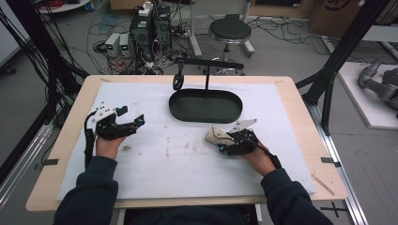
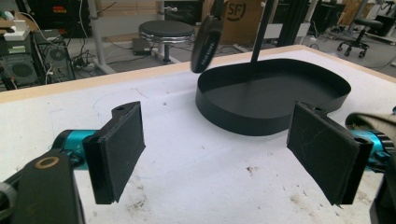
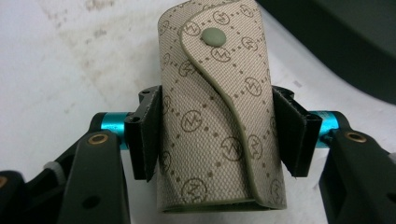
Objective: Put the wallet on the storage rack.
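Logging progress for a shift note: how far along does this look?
Done: the right gripper is shut on the beige pouch, over the white mat. In hand: nothing else; the left gripper is open and empty. Left, probably: placing the pouch in the empty black tray.

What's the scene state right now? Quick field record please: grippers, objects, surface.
left gripper: open, holding nothing, hovering over the left part of the mat
right gripper: shut on beige patterned pouch
beige patterned pouch: snap-button flap closed, clamped on both sides by the pads
black oval tray: far centre of the mat, nothing in it, apart from both grippers
stand: black post with crossbar rising at the tray's far edge, a black loop hanging from its left end
white mat: stained and speckled, covers the wooden table
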